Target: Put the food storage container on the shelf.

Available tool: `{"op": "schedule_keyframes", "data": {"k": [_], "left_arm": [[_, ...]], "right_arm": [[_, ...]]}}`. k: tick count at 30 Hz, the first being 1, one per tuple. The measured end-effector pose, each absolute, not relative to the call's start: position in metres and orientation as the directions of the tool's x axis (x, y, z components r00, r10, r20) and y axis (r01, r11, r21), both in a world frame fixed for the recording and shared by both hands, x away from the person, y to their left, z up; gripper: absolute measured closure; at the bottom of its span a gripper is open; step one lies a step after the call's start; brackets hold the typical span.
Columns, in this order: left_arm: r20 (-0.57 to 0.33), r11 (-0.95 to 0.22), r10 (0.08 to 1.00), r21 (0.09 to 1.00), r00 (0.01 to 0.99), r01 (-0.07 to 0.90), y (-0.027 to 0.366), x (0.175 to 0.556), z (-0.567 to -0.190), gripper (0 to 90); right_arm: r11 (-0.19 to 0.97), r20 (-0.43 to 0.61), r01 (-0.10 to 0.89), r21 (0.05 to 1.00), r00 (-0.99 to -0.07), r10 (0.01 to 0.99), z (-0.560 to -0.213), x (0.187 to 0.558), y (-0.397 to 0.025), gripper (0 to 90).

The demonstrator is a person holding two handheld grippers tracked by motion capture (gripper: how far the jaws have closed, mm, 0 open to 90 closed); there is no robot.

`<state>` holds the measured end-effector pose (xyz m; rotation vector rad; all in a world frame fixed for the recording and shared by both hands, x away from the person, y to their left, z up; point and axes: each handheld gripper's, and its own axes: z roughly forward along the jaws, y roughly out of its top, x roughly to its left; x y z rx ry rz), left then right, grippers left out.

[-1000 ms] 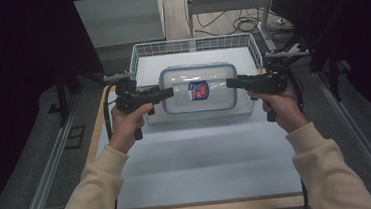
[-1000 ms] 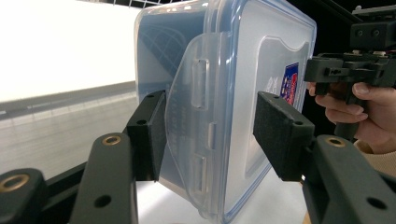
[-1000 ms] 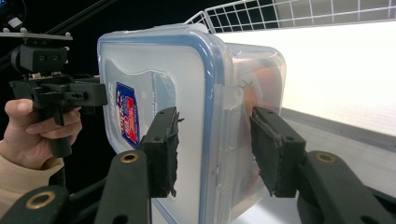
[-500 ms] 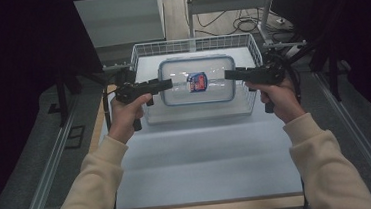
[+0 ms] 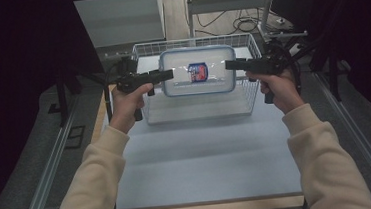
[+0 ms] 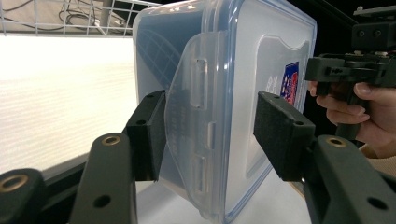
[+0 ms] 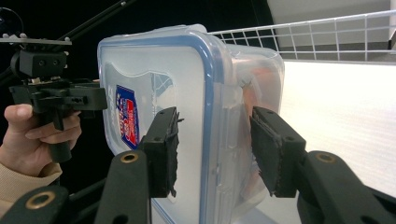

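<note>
The counter (image 5: 203,168) carries a white wire basket (image 5: 246,90) at the middle of its far edge; the near part of the counter surface is bare. A clear plastic container (image 5: 199,86) with a blue-rimmed snap lid is held level above the basket, between the two claws. A red and blue label (image 5: 198,72) sits on the lid. Through the container wall, in the right gripper view, something orange is faintly visible inside; what it is cannot be told.

The left claw (image 5: 167,75) meets the container's left end. In the left gripper view its jaws stand apart, either side of the lid latch (image 6: 194,126), the pads not pressed home. The right claw (image 5: 230,65) meets the right end, its jaws likewise parted around the rim, pads close alongside.
</note>
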<state>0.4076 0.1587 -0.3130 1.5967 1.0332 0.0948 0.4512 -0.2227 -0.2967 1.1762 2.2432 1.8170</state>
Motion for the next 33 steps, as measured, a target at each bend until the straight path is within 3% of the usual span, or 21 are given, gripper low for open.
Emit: {"op": "schedule_keyframes", "data": {"k": [18, 33], "left_arm": [[-0.472, 0.059, 0.650, 0.812, 0.596, 0.580, 0.157, 0.454, -0.306, 45.1], [-0.542, 0.106, 0.649, 0.760, 0.535, 0.641, 0.156, 0.486, -0.317, 40.9]], "right_arm": [[-0.001, 0.472, 0.577, 0.817, -0.667, 0.577, -0.290, 0.492, -0.225, 52.1], [-0.024, 0.502, 0.628, 0.778, -0.599, 0.624, -0.293, 0.517, -0.217, 51.1]]}}
